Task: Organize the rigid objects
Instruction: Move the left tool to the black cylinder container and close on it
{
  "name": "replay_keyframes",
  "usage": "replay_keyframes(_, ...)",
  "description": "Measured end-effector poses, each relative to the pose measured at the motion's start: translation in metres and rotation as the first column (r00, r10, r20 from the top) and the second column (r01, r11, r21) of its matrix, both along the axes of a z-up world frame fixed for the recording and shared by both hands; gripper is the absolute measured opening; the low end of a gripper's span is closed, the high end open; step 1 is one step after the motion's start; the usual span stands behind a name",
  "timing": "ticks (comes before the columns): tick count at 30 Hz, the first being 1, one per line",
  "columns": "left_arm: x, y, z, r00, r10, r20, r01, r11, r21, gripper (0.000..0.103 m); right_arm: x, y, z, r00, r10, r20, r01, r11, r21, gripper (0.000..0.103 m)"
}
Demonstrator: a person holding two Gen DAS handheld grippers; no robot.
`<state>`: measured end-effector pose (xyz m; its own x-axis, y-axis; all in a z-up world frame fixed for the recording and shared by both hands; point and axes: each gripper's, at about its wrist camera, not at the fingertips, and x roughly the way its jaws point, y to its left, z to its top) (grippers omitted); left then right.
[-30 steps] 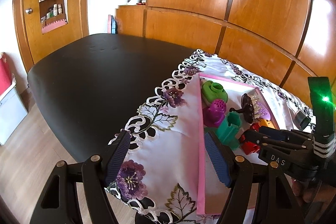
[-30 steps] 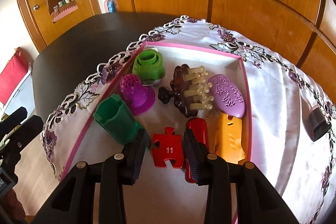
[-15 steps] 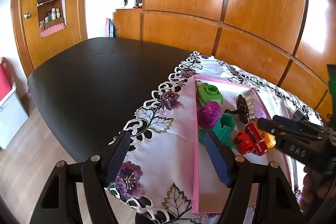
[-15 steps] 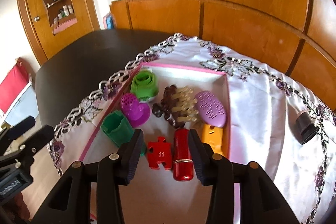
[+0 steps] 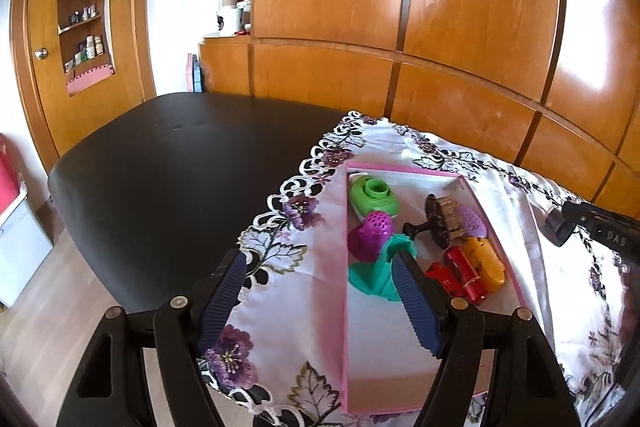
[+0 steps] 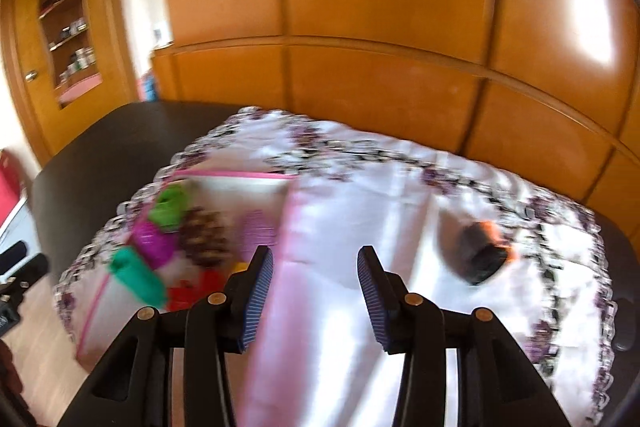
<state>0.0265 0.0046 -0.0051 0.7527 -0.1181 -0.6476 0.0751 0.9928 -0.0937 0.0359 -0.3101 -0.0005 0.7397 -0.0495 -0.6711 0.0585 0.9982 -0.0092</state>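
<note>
Lone dark cylindrical item with an orange end [image 6: 482,253] out on the embroidered tablecloth [image 6: 392,195], well right of the pink-rimmed tray [image 5: 404,169], lying ahead and to the right of the right gripper [image 6: 316,293]; long axis hard to judge through blur. Right gripper spread wide, empty, clearly the nearer one. Left gripper [image 5: 320,301] also spread, empty, over the tray's left rim. Inside the tray: green cap [image 5: 374,197], magenta perforated piece [image 5: 372,233], teal cup [image 5: 380,275], brown hair claw [image 5: 438,225], purple oval [image 5: 472,221], orange piece [image 5: 484,261], red tube [image 5: 466,277].
</note>
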Motion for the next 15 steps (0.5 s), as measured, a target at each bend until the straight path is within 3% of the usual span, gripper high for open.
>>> replay_keyframes(5,0.002,-0.014,0.005,0.999,-0.051,0.009,0.051,0.999,-0.006,0.076,-0.007,-0.064,0.002,0.992,-0.128,-0.005,0.128,0.991,-0.048,0.044)
replay_keyframes(10,0.006,-0.035,0.015,0.993,-0.118,0.020,0.118,0.993,-0.022,0.076,-0.015,-0.134,0.001,0.961,-0.276,0.003,0.275,0.956,-0.101,0.044)
replay_keyframes(15,0.012,-0.075,0.029,0.978,-0.204,0.035,0.205,0.979,-0.012,0.076,-0.028,-0.200,-0.018,0.891,-0.455,0.004,0.454,0.888,-0.069,0.044)
